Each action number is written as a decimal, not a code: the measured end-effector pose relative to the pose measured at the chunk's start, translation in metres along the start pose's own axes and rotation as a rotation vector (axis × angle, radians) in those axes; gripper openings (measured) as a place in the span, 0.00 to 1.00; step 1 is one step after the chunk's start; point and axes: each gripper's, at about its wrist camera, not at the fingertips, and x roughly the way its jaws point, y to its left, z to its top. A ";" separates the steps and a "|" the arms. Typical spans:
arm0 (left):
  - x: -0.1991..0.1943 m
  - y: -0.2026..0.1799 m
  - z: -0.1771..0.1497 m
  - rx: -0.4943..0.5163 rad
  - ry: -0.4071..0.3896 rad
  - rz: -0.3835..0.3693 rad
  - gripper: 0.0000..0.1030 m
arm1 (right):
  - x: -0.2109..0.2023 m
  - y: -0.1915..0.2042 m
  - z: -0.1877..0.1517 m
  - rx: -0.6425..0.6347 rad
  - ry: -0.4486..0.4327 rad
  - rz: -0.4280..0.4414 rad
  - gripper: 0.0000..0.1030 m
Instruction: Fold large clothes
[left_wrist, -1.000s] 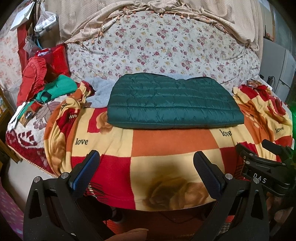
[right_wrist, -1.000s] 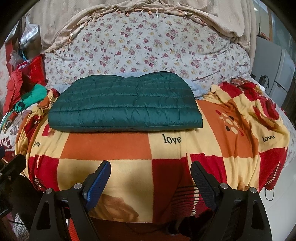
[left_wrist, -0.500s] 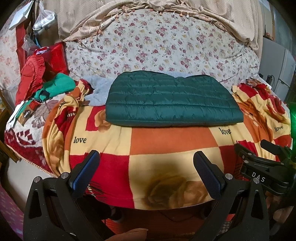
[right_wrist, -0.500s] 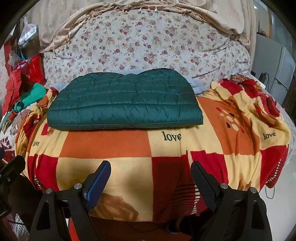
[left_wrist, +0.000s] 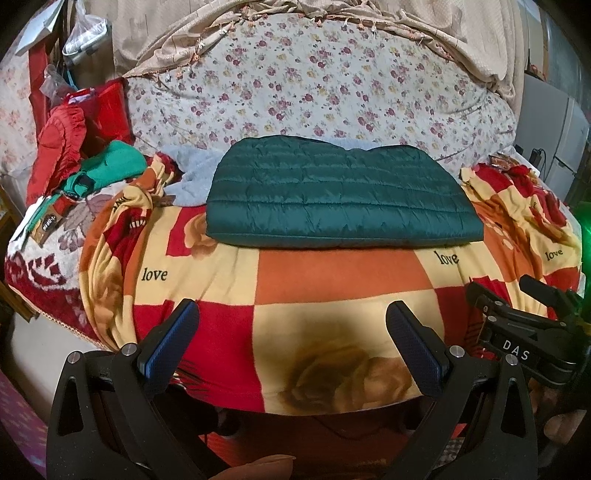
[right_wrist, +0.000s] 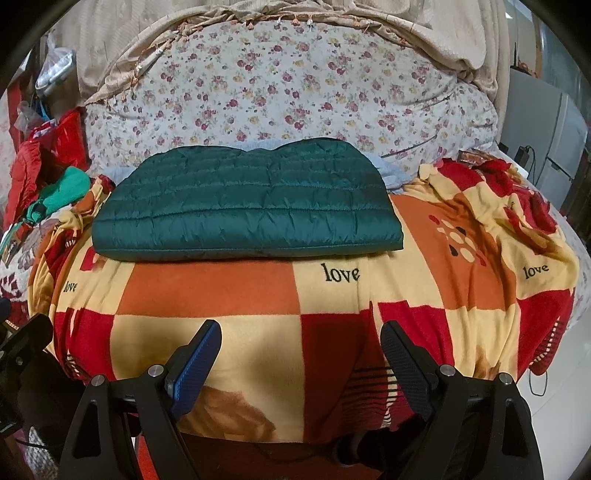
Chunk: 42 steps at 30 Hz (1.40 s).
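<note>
A dark green quilted jacket lies folded into a flat rectangle on a checked red, orange and yellow blanket printed with "love". My left gripper hangs open over the blanket's near edge, well short of the jacket, nothing between its fingers. My right gripper is open too, empty, also over the near edge. The right gripper's body shows at the right edge of the left wrist view.
A floral quilt rises behind the jacket, under a beige throw. Red and green clothes are piled at the left. A pale blue cloth peeks from under the jacket. White appliances stand at the right.
Nothing in the scene has moved; both views shifted only slightly. Both grippers stay open and the jacket lies as before.
</note>
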 end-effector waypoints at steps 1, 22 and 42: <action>0.000 0.000 0.000 -0.001 0.002 -0.001 0.98 | -0.001 0.000 0.000 -0.001 -0.005 0.000 0.84; -0.002 0.001 0.003 -0.002 -0.024 -0.026 0.98 | -0.004 -0.002 0.005 -0.001 -0.024 -0.021 0.84; 0.005 0.003 0.011 0.019 -0.071 0.032 0.98 | 0.013 -0.010 -0.005 0.033 -0.007 0.012 0.84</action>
